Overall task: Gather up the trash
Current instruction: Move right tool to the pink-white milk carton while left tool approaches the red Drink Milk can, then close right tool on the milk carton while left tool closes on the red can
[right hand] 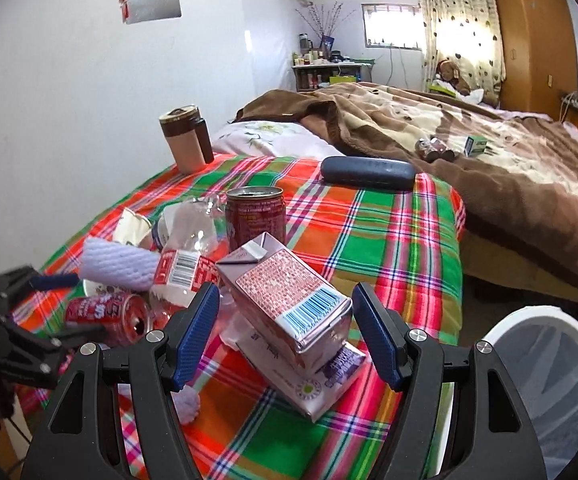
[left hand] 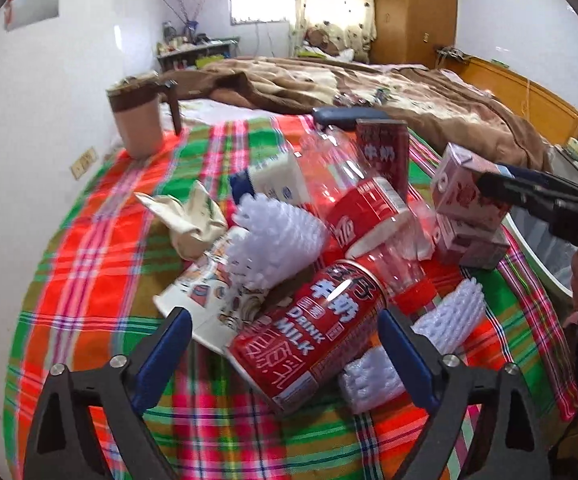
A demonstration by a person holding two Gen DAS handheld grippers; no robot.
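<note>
A pile of trash lies on the plaid-covered table [left hand: 97, 240]. My left gripper [left hand: 285, 344] is open, its jaws on either side of a lying red milk can [left hand: 309, 332]. Around it are a paper cup [left hand: 205, 300], white foam nets [left hand: 277, 240], a crushed clear bottle [left hand: 353, 200], an upright red can [left hand: 381, 148] and pink cartons [left hand: 469, 196]. My right gripper [right hand: 285, 332] is open around the upper pink carton [right hand: 285, 292], which lies on a second carton [right hand: 321, 392]. The right gripper also shows in the left wrist view [left hand: 529, 196].
A white bin with a liner [right hand: 549, 380] stands on the floor right of the table. A beige tumbler [right hand: 183, 140] and a dark case [right hand: 369, 172] sit at the table's far side. A bed with a brown blanket [right hand: 469, 152] lies behind.
</note>
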